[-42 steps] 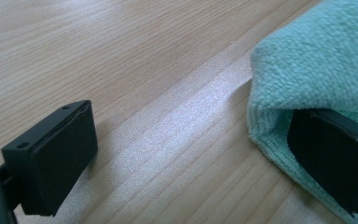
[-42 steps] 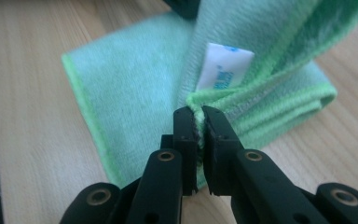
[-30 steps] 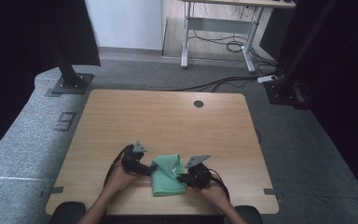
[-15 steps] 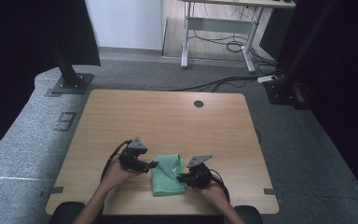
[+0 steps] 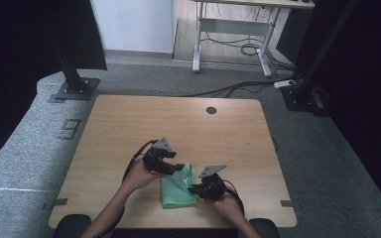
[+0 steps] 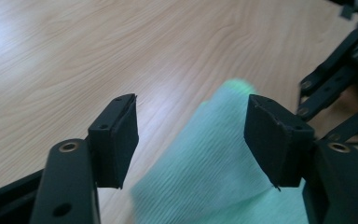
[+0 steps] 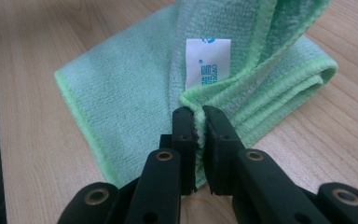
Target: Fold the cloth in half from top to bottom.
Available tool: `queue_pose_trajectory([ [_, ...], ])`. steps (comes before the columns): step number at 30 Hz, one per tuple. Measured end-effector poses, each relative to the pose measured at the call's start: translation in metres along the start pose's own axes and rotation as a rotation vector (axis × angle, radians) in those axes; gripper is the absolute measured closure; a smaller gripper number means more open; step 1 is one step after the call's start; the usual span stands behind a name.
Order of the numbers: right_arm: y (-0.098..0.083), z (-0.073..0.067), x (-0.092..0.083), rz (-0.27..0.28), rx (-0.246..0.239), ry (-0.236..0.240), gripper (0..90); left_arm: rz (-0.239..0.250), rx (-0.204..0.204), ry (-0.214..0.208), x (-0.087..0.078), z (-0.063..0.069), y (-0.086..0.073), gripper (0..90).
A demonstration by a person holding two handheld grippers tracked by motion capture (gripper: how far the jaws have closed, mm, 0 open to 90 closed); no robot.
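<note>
Two grippers on one green cloth (image 5: 177,192), which lies folded at the near edge of the table (image 5: 178,124), about centre. From my end it reads as a folding job.

Right gripper (image 5: 194,189) is clamped on the cloth's right edge. Its own view shows the jaws pinched tight on a hemmed fold (image 7: 196,122), just below the white label (image 7: 208,62). My guess is that it's acting as the anchor, pinning the layers so the stack doesn't slide while the other side gets worked.

Left gripper (image 5: 177,167) sits at the cloth's far-left corner, raised a bit off the wood. Jaws have just been closing and stand about half way. A cloth corner (image 6: 233,88) pokes up between them, but the pads (image 6: 121,135) aren't pressing on it, so no grip on that side. I'd say it's lining up to take that corner for the next fold.

Surroundings: the rest of the tabletop is bare wood, with a round cable hole (image 5: 211,110) at the far side, well apart from the work. Beyond the table are a black stand base (image 5: 74,89) on the far left, cables on the floor (image 5: 238,88) and a desk frame (image 5: 233,34). Nothing blocks either gripper; the only crowding is the two grippers working close to each other over the cloth.
</note>
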State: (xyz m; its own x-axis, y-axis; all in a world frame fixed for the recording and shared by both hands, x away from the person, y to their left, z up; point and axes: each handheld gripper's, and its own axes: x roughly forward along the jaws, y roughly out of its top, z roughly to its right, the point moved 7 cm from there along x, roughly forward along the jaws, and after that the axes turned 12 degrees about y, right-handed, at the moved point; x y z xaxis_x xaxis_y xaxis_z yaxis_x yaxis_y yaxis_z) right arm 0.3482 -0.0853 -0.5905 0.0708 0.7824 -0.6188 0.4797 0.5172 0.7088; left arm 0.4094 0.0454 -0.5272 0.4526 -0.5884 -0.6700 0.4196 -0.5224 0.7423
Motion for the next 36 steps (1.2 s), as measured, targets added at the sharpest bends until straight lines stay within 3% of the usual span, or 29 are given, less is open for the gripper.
queue_pose_trajectory([
  [3,0.000,0.000,0.000,0.000,0.003,0.001,82.5,-0.010,0.025,-0.022,0.004,0.008,0.004,38.3],
  [7,0.000,0.000,0.000,0.000,-0.001,-0.001,82.4,-0.047,0.064,-0.020,0.012,0.014,0.005,44.8],
  [12,0.000,0.000,0.000,0.005,0.002,-0.002,82.3,-0.119,0.090,-0.067,0.013,0.017,-0.001,75.3],
  [15,0.000,-0.001,0.000,0.006,0.002,0.000,81.5,-0.131,0.084,-0.070,0.007,0.018,-0.003,82.2],
  [27,0.005,-0.007,-0.009,0.015,-0.033,-0.040,75.7,-0.099,0.086,-0.068,-0.028,0.021,-0.024,78.3],
  [36,0.002,-0.010,-0.015,0.020,-0.037,-0.048,74.9,-0.092,0.085,-0.077,-0.038,0.031,-0.047,72.1],
])
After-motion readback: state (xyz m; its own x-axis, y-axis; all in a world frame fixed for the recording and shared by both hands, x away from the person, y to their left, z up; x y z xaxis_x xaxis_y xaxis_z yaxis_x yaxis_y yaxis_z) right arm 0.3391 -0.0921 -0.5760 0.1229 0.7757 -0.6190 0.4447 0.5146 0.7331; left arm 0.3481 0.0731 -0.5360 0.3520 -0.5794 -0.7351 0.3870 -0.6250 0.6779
